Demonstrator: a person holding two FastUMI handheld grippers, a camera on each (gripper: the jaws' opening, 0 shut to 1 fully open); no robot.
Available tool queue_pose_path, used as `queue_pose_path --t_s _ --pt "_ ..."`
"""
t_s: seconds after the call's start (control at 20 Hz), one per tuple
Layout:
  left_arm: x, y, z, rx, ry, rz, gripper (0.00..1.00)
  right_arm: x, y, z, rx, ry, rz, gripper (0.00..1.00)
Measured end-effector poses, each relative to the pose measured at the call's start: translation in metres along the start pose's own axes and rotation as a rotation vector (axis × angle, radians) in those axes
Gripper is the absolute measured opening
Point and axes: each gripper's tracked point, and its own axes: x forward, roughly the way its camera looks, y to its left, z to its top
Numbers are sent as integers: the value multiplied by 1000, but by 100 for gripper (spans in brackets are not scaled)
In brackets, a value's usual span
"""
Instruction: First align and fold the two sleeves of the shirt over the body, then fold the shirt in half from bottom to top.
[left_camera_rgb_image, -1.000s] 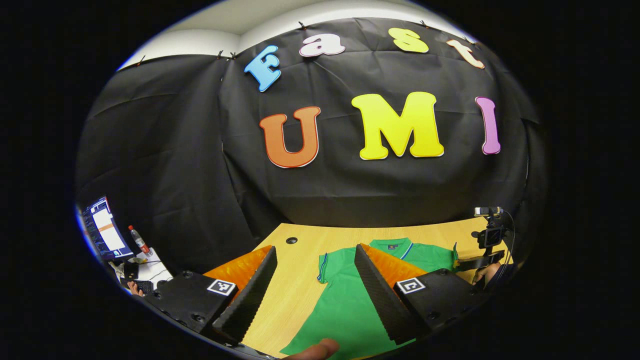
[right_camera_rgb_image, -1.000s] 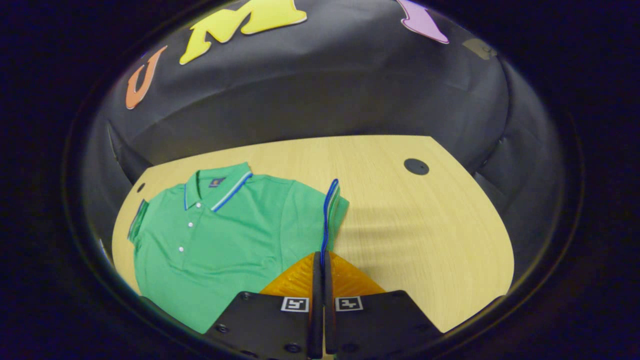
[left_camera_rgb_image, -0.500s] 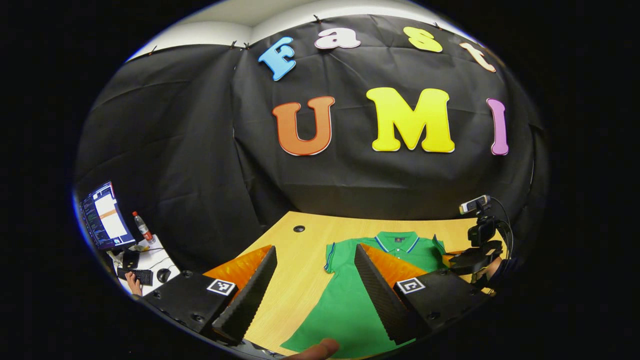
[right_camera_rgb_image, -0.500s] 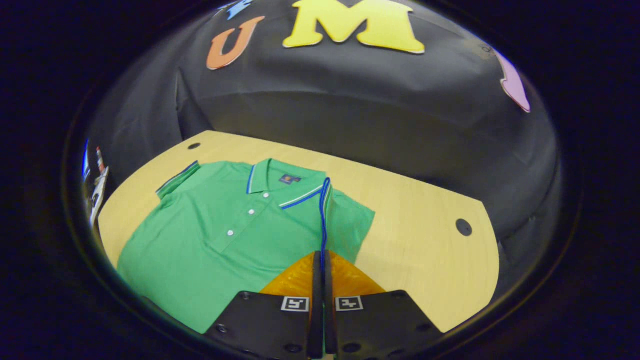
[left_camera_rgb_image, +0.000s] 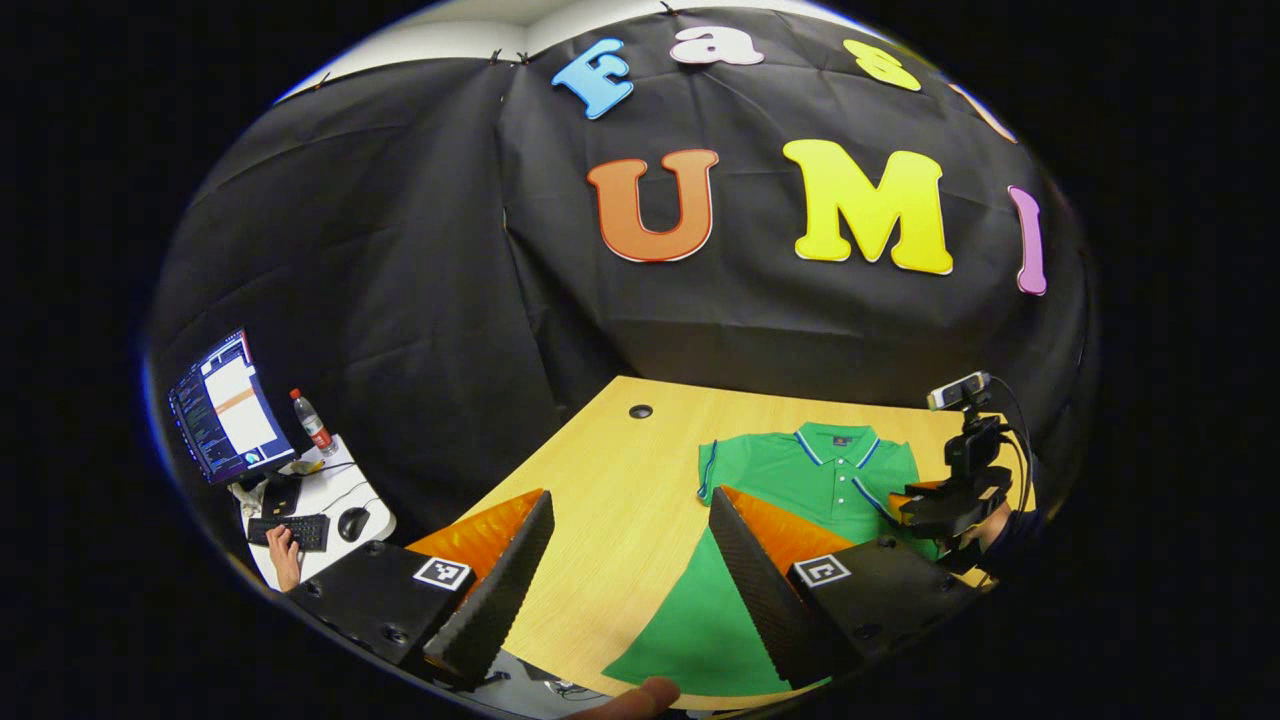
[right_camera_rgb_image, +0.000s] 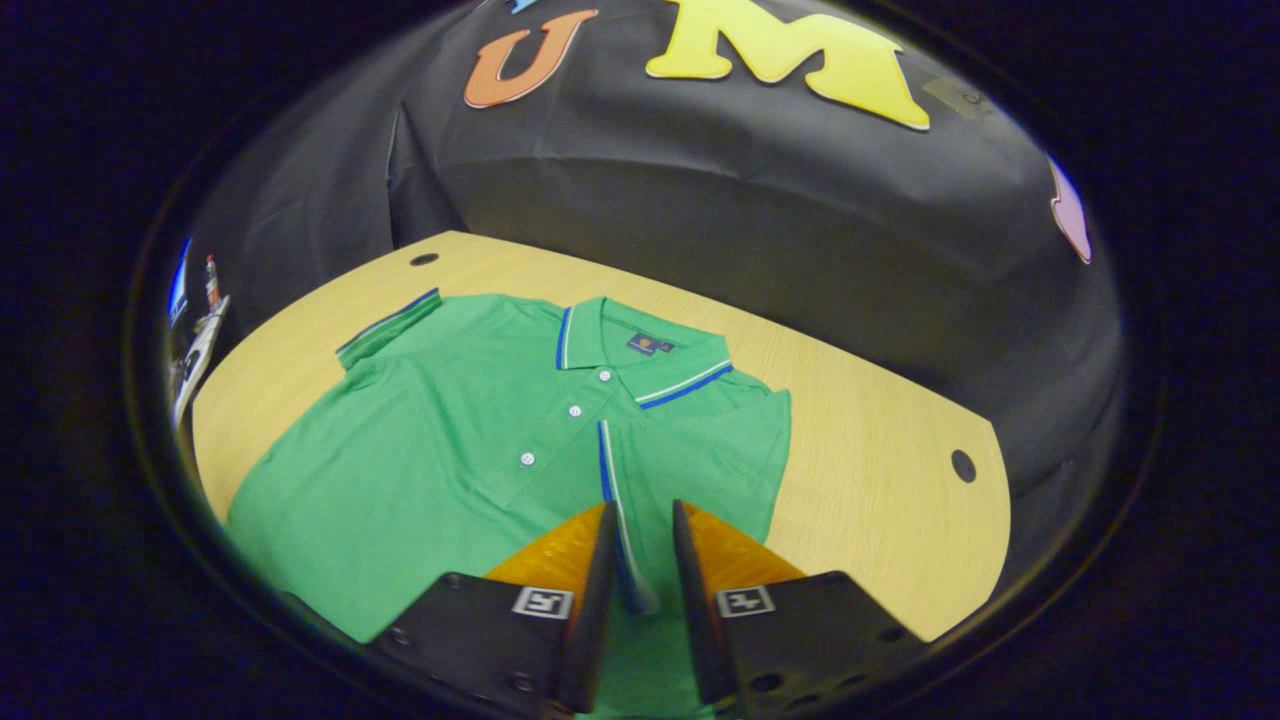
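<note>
Sleeve cuff (right_camera_rgb_image: 612, 490) between right tool's (right_camera_rgb_image: 640, 560) parted fingers; untouched.

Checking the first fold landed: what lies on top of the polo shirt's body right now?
The folded sleeve, striped cuff up, lies across the green polo shirt below the collar. The right gripper is open over it. Cloth beneath is hidden.
</note>
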Motion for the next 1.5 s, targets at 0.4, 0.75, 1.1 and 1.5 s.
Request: queue_pose_path --t_s 0.4,0.75,1.1,1.5 --pt "51 11 -6 51 22 -73 100 -100 -12 57 107 -176 -120 99" --pt "139 1 -22 76 79 -144 100 -219 -19 91 228 -322 -209 99" --pt "240 -43 -63 88 191 -218 100 -323 -21 90 256 -432 -390 98" --pt "321 -111 -91 113 282 -296 100 -342 4 64 219 -338 -449 97"
